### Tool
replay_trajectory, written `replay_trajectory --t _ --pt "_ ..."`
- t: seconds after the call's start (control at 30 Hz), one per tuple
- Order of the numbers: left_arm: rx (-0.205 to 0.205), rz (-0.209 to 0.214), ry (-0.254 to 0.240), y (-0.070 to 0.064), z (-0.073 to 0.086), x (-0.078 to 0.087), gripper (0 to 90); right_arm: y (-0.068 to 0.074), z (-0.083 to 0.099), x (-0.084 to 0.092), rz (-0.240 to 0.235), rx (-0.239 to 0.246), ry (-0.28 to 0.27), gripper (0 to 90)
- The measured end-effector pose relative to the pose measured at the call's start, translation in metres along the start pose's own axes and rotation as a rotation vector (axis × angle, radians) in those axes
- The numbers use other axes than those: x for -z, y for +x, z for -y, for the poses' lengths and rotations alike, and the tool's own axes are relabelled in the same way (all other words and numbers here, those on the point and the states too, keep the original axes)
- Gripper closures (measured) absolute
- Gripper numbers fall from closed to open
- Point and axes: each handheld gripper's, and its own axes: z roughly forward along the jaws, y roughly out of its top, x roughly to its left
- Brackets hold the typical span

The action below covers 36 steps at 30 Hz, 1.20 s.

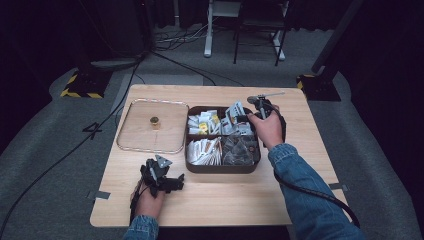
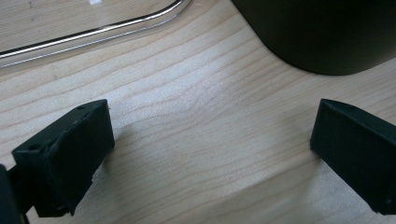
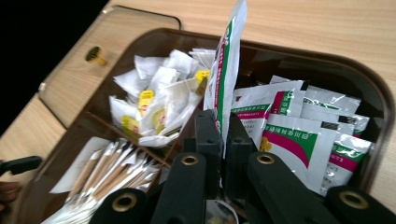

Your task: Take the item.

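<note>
Over the box's (image 1: 222, 169) 2 o'clock compartment, my right gripper (image 3: 223, 135) pinches 1 green-and-white sachet (image 3: 225, 70) by its lower edge; its long axis stands upright, top pointing to 12. My left gripper (image 2: 210, 144) rests spread on the table (image 2: 196, 107) at 7 o'clock.

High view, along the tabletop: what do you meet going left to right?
Clear lid with its small knob, then the dark compartment box of sachets, then the right tool pinching a sachet over the box's far right compartment.
</note>
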Motion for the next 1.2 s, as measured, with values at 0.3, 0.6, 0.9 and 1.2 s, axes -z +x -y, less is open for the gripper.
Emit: replay_trajectory --t 0.3,0.6,0.9,1.2 --pt "-0.002 -0.001 0.001 0.0 0.0 0.0 0.0 0.006 0.002 0.035 -0.06 0.04 -0.048 88.6" --pt "0.001 -0.005 -0.001 0.0 0.0 0.0 0.0 0.011 0.016 0.075 -0.095 0.081 -0.086 88.5" --pt "0.006 -0.004 0.001 -0.001 0.0 0.0 0.0 -0.005 0.046 0.107 -0.102 0.043 -0.115 88.5" --pt "0.006 -0.005 0.001 -0.001 0.0 0.0 0.0 -0.028 0.083 0.127 -0.014 0.014 -0.123 88.6"
